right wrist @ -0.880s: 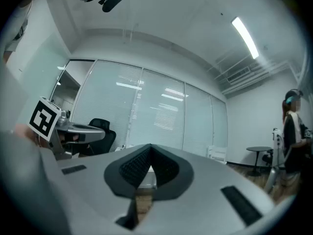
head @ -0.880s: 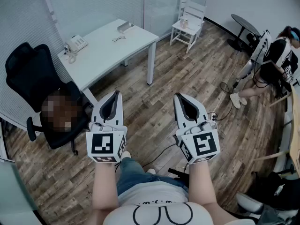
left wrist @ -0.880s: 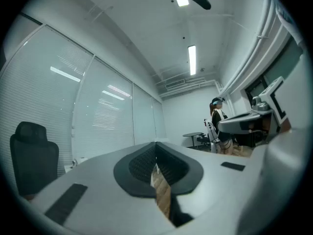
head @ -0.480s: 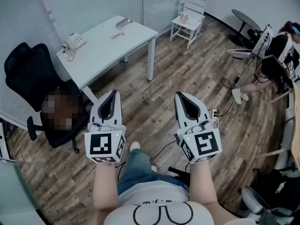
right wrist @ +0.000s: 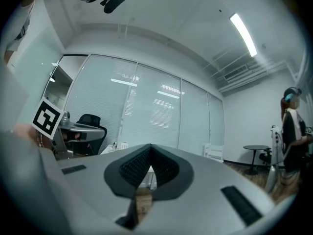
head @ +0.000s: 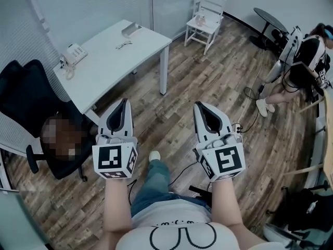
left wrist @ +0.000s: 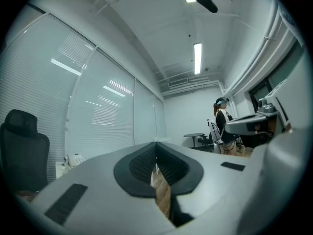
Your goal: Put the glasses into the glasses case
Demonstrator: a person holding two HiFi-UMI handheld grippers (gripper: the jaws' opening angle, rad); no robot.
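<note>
On the white table (head: 104,66), far ahead and to the left, lie the dark glasses (head: 123,45); the pale glasses case (head: 131,29) sits near the table's far edge. Both are well beyond my grippers. My left gripper (head: 125,101) and right gripper (head: 199,106) are held level side by side over the wooden floor, both shut with nothing between the jaws. In the left gripper view the left gripper's (left wrist: 156,144) pads meet at the tip. In the right gripper view the right gripper's (right wrist: 149,146) pads meet likewise.
A desk phone (head: 72,52) sits at the table's left end, and a black office chair (head: 23,103) stands beside it. A small white chair (head: 205,22) is at the back. A round dark table (head: 269,20) and a person (head: 307,61) are far right. Cables run over the floor (head: 182,173).
The whole view has shifted: the table and chair have slid left and slightly nearer. My leg has stepped forward. Both grippers keep their place in front of me, still shut.
</note>
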